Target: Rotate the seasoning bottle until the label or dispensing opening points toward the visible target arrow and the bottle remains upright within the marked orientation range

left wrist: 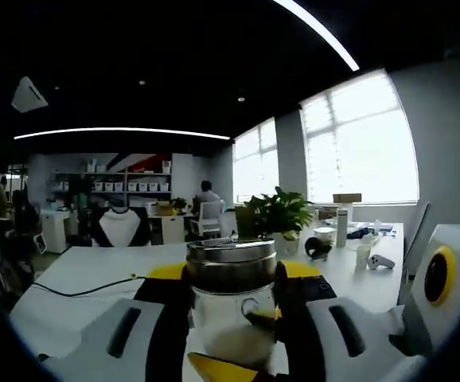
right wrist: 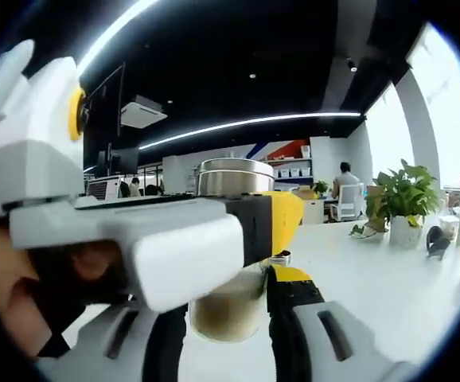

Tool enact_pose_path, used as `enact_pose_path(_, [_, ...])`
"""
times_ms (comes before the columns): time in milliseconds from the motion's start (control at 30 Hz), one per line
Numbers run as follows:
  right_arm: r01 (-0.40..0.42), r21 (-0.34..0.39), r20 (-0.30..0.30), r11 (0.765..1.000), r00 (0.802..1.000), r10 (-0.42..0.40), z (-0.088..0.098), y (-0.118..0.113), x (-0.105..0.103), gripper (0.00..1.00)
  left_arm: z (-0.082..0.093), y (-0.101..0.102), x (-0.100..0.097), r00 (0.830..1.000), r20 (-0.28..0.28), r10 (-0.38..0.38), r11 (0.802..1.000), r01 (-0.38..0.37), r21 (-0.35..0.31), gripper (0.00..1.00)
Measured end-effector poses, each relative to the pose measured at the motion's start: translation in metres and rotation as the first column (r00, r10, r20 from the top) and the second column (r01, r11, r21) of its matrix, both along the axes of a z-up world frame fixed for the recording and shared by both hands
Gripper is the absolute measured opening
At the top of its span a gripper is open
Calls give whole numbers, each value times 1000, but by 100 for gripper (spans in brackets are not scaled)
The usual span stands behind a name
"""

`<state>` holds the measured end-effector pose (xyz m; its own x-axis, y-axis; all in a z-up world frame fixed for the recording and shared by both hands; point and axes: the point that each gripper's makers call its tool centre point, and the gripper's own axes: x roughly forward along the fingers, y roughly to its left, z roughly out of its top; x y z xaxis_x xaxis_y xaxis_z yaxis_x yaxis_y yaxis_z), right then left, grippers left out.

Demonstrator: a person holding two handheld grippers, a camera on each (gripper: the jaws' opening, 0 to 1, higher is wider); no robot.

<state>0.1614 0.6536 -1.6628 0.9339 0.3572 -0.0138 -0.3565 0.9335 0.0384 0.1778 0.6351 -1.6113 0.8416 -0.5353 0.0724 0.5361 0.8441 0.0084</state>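
Held between both tools: one clear glass seasoning bottle (left wrist: 230, 267) with a round, shiny metal lid, upright, partly filled with pale powder.

In the left gripper view, left gripper (left wrist: 230, 306) closed narrow on the glass body just under the lid, black pads pressed on both sides. In the right gripper view, right gripper (right wrist: 228, 318) set lower, jaws narrow around the bottom part of the glass and seemingly touching it. Cannot tell whether standing on the long white table (left wrist: 95, 270) or lifted a little above it.

Handling, as a judgement: stiff and rigid, so no bending under the pads. Smooth glass, probably slippery, and fragile if dropped or squeezed too hard. Rather light, being partly full, with loose powder low inside. Round wall, so easy to turn but also easy to slip. Best taken on the glass body below the lid, not on the lid itself, which may turn alone. Better to keep one grip steady and turn with the other, always upright.

Counted: one seasoning bottle, one lid, two grippers, one table, one green potted plant (left wrist: 280, 215), one seated person (left wrist: 208, 195) far behind.
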Motion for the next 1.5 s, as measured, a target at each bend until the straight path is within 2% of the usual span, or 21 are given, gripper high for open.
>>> enact_pose_path(167, [-16,-11,-16,1000,1000,16,-3,-2,1,36,-3,-3,1,999,-15,-41,999,41,-1,45])
enact_pose_path(267, [-21,-29,-17,999,1000,21,-5,-4,2,36,-7,-9,1,993,-23,-115,993,116,14,45])
enact_pose_path(400, [-41,-42,-23,998,999,41,-6,-6,1,37,-9,-13,1,985,-43,-167,986,167,12,44])
enact_pose_path(500, [-64,-58,-21,996,998,62,-6,-9,0,37,-11,-18,-2,974,-42,-224,973,226,40,44])
enact_pose_path(633, [-80,-80,-12,994,997,79,-3,-12,-3,38,-9,-23,-6,950,-39,-311,950,312,5,44])
enact_pose_path(700, [-90,-86,-13,992,996,89,-1,-11,-4,38,-7,-23,-8,938,-33,-346,938,346,12,44])
enact_pose_path(767, [-96,-93,-16,991,995,95,0,-10,-3,39,-6,-27,-13,914,-34,-405,914,406,15,44])
enact_pose_path(800, [-99,-102,-24,990,995,97,-1,-10,-2,40,-8,-30,-17,889,-60,-454,890,455,19,44])
enact_pose_path(833, [-107,-113,-29,988,994,104,-2,-10,-2,40,-9,-30,-17,877,-67,-475,878,478,29,44])
enact_pose_path(933, [-125,-71,-19,990,992,123,1,-9,-3,40,-5,-29,-19,840,-66,-538,842,539,-2,44])
enact_pose_path(967, [-128,-62,-16,990,992,127,2,-9,-4,40,-3,-28,-20,823,-63,-565,825,565,-15,44])
enact_pose_path(1000, [-132,-59,-14,990,991,131,3,-8,-5,39,-2,-27,-21,814,-63,-578,816,578,-21,44])
enact_pose_path(1067, [-147,-49,-17,988,989,146,5,-6,-6,39,-2,-26,-20,796,-64,-602,799,602,-21,44])
enact_pose_path(1100, [-160,-47,-25,986,987,159,4,-5,-7,39,-3,-25,-22,778,-69,-625,780,626,-6,44])
enact_pose_path(1200, [-183,-39,-31,982,983,182,4,-2,-8,39,-3,-24,-23,756,-81,-650,759,651,-6,44])
enact_pose_path(1267, [-197,-28,-29,980,980,196,5,-1,-9,38,-1,-22,-25,735,-73,-674,738,675,-21,44])
enact_pose_path(1333, [-211,-15,-28,977,977,211,5,1,-10,38,1,-21,-27,723,-67,-688,726,687,-34,44])
enact_pose_path(1367, [-218,-14,-28,976,976,217,5,2,-10,38,2,-20,-27,719,-61,-692,722,691,-34,44])
enact_pose_path(1400, [-226,-39,-17,973,974,226,6,2,-11,38,5,-20,-28,725,-42,-687,726,686,-36,44])
enact_pose_path(1500, [-247,-44,-10,968,969,247,8,4,-12,38,7,-19,-32,708,-24,-705,709,706,-1,44])
